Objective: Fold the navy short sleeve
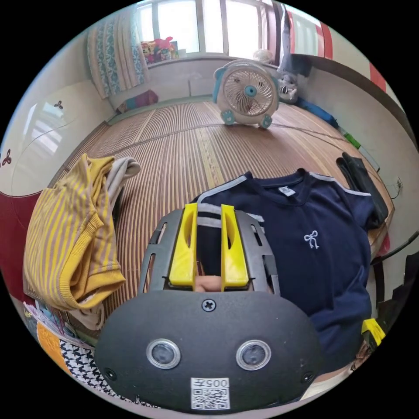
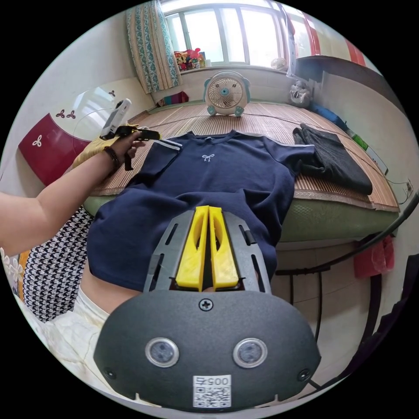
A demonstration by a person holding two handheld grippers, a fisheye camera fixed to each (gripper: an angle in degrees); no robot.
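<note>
The navy short-sleeve shirt (image 2: 227,174) lies face up on the striped mat (image 2: 270,120), collar toward the window. Its hem hangs over the bed's edge onto a person's lap. My left gripper (image 1: 208,210) is open, its yellow jaws standing apart over the shirt's grey-striped sleeve (image 1: 208,220). In the right gripper view a hand holds the left gripper (image 2: 146,133) just above that sleeve (image 2: 159,150). My right gripper (image 2: 208,209) is shut, its jaws nearly touching in front of the shirt's lower part. I cannot tell whether cloth is pinched. Its yellow tip (image 1: 373,331) also shows by the navy shirt (image 1: 314,262), near the hem.
A yellow striped garment (image 1: 70,244) lies bunched left of the shirt. A folded black garment (image 2: 336,159) rests on the mat to its right. A small fan (image 2: 226,93) stands at the back near the window. A houndstooth cloth (image 2: 52,262) lies beside the person's lap.
</note>
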